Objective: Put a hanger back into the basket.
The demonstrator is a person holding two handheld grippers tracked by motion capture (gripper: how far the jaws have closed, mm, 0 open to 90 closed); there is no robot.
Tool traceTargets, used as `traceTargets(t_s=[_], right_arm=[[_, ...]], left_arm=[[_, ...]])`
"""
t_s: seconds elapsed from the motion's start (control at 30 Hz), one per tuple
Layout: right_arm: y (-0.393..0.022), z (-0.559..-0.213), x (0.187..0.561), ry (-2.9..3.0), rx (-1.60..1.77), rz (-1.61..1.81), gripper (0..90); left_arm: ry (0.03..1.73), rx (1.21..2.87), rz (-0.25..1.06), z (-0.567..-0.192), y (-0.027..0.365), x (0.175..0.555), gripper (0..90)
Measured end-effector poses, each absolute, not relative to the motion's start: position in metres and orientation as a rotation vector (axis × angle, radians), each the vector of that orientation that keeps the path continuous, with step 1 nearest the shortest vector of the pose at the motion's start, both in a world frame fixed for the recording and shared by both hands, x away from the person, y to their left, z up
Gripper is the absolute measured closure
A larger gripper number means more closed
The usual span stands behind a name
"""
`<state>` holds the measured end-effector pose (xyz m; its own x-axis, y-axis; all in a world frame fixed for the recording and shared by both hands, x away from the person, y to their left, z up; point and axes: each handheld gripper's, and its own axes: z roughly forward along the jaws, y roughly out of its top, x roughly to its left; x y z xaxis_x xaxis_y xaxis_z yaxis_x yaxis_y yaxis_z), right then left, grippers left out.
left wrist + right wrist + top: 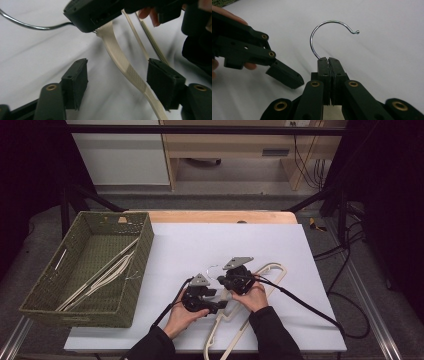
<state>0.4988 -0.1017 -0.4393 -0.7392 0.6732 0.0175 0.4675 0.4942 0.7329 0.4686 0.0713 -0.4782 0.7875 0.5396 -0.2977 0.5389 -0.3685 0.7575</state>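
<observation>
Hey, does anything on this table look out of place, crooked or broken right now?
Nothing looks broken or spilled. The cream hanger lies at a slant on the white table, gripped at its hook by the right claw. Others lie in the green basket.

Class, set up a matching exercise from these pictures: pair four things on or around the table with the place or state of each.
1. left gripper
2. right gripper
3. green basket
4. cream hanger

a. at the table's left edge, hangers inside
b. jaws open astride a hanger arm
c. lying on the white sheet
d. shut at the base of the metal hook

Pairs: 1-b, 2-d, 3-a, 4-c
</observation>
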Motion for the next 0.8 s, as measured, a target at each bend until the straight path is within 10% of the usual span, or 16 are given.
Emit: traceTargets(t_s=[0.3,0.8], right_arm=[[-0.105,-0.435,0.494,2.458,0.949,1.108,89.4],[-0.128,-0.415,0.47,2.367,0.931,1.217,68.1]], left_arm=[[0.803,2.041,-0.118,-0.48,0.056,0.471,63.0],[0.866,1.959,-0.105,-0.461,0.054,0.46,73.0]])
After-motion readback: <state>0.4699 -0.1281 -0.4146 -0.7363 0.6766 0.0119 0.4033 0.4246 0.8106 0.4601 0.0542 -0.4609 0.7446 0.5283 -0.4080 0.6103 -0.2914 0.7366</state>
